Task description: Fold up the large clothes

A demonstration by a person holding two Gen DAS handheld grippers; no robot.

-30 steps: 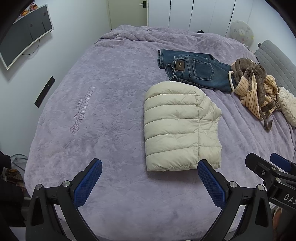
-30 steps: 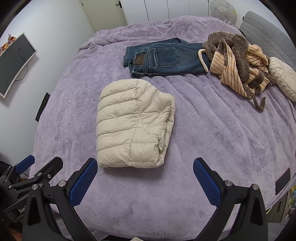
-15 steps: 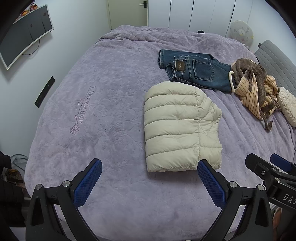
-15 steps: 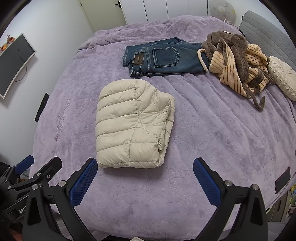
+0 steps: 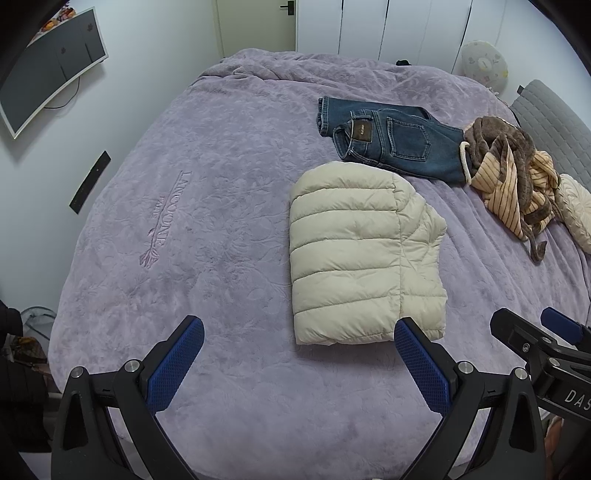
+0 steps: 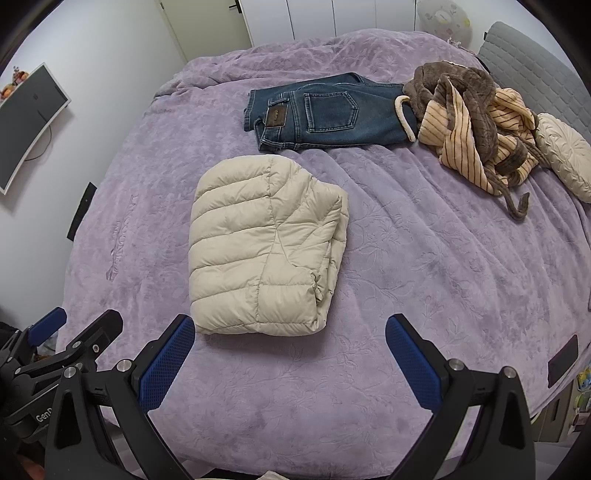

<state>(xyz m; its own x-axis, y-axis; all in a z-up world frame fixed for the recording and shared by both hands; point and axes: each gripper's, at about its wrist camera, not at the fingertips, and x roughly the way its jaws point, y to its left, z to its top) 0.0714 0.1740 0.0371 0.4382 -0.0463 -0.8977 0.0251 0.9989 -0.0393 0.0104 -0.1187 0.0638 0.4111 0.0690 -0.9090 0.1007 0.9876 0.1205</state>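
A cream puffer jacket (image 5: 362,254) (image 6: 266,247) lies folded into a compact block on the purple bed cover (image 5: 184,221) (image 6: 424,258). Beyond it rest folded blue jeans (image 5: 391,140) (image 6: 325,110). To their right sits a crumpled heap of brown and orange-striped clothing (image 5: 513,173) (image 6: 476,122). My left gripper (image 5: 299,350) hovers open above the bed's near edge, just short of the jacket, with nothing between its fingers. Equally open and empty, my right gripper (image 6: 291,350) hangs beside it; its body shows at the right edge of the left wrist view.
A cream round cushion (image 5: 576,218) (image 6: 565,162) and a grey headboard (image 5: 554,118) (image 6: 535,62) are at the right. A monitor (image 5: 48,85) (image 6: 26,122) hangs on the left wall. White wardrobe doors (image 5: 369,26) and a door stand beyond the bed.
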